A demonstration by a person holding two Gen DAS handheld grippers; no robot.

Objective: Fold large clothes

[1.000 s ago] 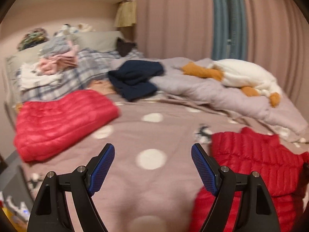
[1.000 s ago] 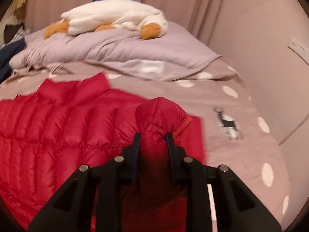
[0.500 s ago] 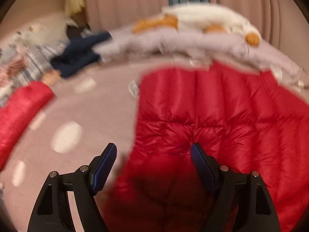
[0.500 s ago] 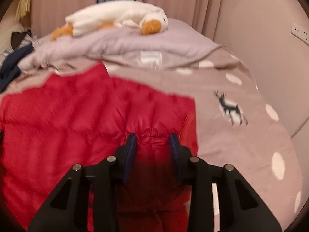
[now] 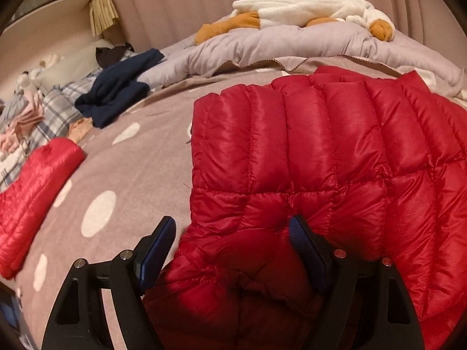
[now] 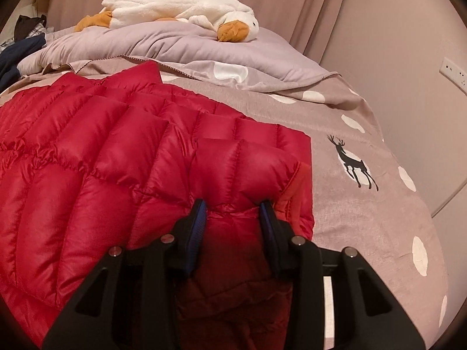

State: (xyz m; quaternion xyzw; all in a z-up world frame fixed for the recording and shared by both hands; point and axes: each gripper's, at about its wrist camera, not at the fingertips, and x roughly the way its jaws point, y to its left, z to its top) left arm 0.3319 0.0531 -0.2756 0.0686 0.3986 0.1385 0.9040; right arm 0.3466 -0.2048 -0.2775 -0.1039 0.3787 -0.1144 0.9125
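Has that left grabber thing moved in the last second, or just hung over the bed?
Yes. The left gripper swung right: the folded red jacket slid to the view's left edge, and the red down jacket, formerly at lower right, now lies between its open fingers.

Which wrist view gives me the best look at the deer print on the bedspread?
The right wrist view: the deer print shows whole and sharp, on the bedspread beside the red down jacket. In the left wrist view the jacket fills that side, and no deer shows.
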